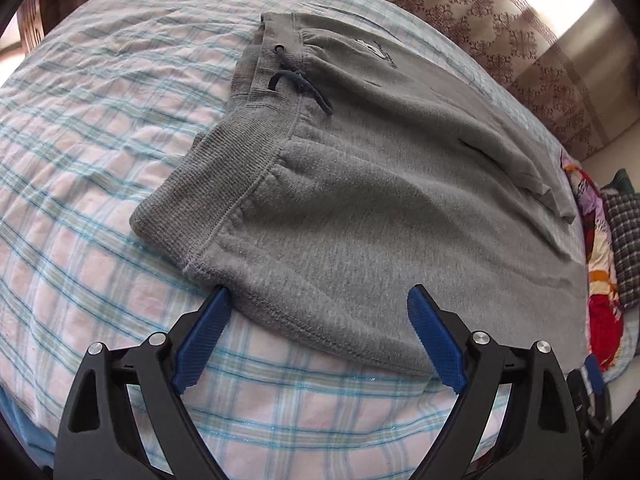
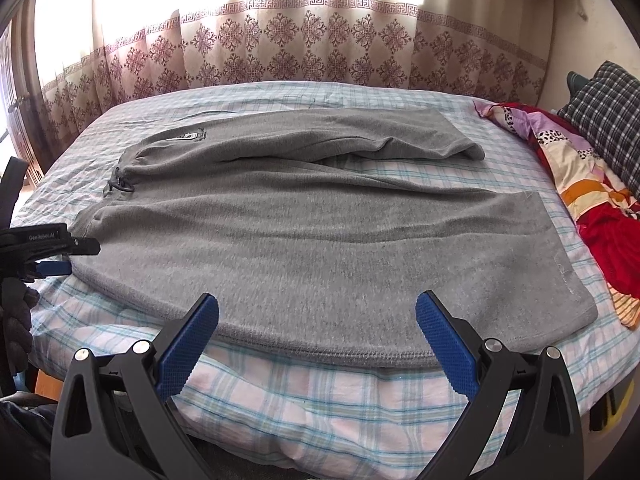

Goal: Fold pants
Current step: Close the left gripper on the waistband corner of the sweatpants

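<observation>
Grey pants point(image 2: 304, 216) lie spread flat across a bed point(image 2: 320, 392) dressed in a pale blue-and-pink plaid sheet, waistband to the left with a dark drawstring point(image 1: 300, 84), legs reaching right toward a heap of bright patterned bedding point(image 2: 592, 208) and a checked pillow point(image 2: 608, 116). A patterned lace curtain point(image 2: 288, 48) hangs behind the bed with daylight glaring through it. The left gripper point(image 1: 318, 300) is spread wide at the waistband's near corner, one pad against the cloth edge and gripping nothing, while the right gripper point(image 2: 318, 312) gapes just as wide over the near hem, empty.
</observation>
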A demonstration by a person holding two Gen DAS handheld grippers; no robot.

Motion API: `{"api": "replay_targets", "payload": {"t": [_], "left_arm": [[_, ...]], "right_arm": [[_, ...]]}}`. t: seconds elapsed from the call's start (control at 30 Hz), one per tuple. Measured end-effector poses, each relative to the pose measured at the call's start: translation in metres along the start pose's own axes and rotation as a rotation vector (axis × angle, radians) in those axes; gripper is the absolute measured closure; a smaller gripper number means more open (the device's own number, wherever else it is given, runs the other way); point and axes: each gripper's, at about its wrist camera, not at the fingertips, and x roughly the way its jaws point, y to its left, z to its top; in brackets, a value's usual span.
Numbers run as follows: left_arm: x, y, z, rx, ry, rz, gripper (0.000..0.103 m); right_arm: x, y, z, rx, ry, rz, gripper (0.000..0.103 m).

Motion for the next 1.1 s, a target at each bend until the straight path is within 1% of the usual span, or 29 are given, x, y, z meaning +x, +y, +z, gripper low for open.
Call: {"api": "replay_targets", "payload": {"t": [0.1, 0.2, 0.23, 0.27, 0.3, 0.37, 0.4, 0.43, 0.47, 0.5, 0.57, 0.63, 0.7, 0.87, 0.97, 1.0, 1.03, 1.07, 1.1], "left_arm": [[0.005, 0.003, 0.006, -0.044, -0.001, -0.03, 0.012], [0.008, 0.005, 0.009, -0.067, -0.002, -0.043, 0.013], [0.008, 0.005, 0.009, -0.068, -0.002, -0.04, 0.017], [0.008, 0.005, 0.009, -0.071, -0.003, -0.035, 0.022], [0.008, 0.007, 0.01, -0.076, -0.004, -0.032, 0.025], [0.006, 0.011, 0.01, -0.087, -0.007, -0.03, 0.04], [0.006, 0.012, 0.01, -0.091, -0.005, -0.027, 0.044], [0.006, 0.013, 0.011, -0.094, -0.002, -0.02, 0.053], [0.005, 0.015, 0.01, -0.099, 0.001, -0.013, 0.065], [0.005, 0.017, 0.011, -0.108, 0.005, -0.005, 0.07], [-0.001, 0.026, 0.008, -0.126, 0.016, -0.024, 0.087], [-0.006, 0.029, 0.006, -0.135, 0.027, -0.034, 0.094], [-0.012, 0.026, 0.003, -0.123, 0.021, -0.026, 0.096], [-0.03, 0.026, -0.006, -0.095, 0.005, -0.034, 0.096], [-0.032, 0.038, -0.012, -0.141, 0.021, -0.061, 0.096], [-0.031, 0.041, -0.013, -0.158, 0.022, -0.069, 0.095], [-0.03, 0.043, -0.013, -0.174, 0.023, -0.071, 0.087], [-0.028, 0.044, -0.013, -0.187, 0.027, -0.065, 0.072], [-0.028, 0.047, -0.013, -0.198, 0.029, -0.067, 0.064]], "right_arm": [[0.002, 0.0, -0.001, 0.004, 0.011, 0.003, 0.005], [0.004, -0.002, -0.001, 0.007, 0.017, 0.002, 0.005], [0.004, -0.002, -0.002, 0.008, 0.017, 0.003, 0.005], [0.004, -0.002, -0.001, 0.008, 0.018, 0.003, 0.005], [0.005, -0.002, -0.002, 0.009, 0.019, 0.004, 0.005], [0.006, -0.003, -0.001, 0.01, 0.023, 0.007, 0.005], [0.007, -0.003, -0.002, 0.01, 0.027, 0.008, 0.005], [0.008, -0.003, -0.002, 0.011, 0.03, 0.009, 0.005], [0.009, -0.004, -0.002, 0.014, 0.035, 0.008, 0.005], [0.01, -0.005, -0.002, 0.016, 0.037, 0.005, 0.005], [0.011, -0.007, -0.001, 0.024, 0.04, 0.0, 0.005], [0.011, -0.009, -0.001, 0.028, 0.038, -0.009, 0.005], [0.01, -0.011, -0.001, 0.033, 0.036, -0.015, 0.005], [0.009, -0.012, -0.001, 0.035, 0.031, -0.016, 0.005], [0.008, -0.011, 0.0, 0.03, 0.029, -0.013, 0.005], [0.008, -0.011, -0.001, 0.029, 0.028, -0.012, 0.005], [0.007, -0.011, -0.001, 0.028, 0.027, -0.013, 0.005], [0.007, -0.011, -0.001, 0.028, 0.026, -0.013, 0.005], [0.007, -0.011, -0.001, 0.027, 0.025, -0.013, 0.005]]}}
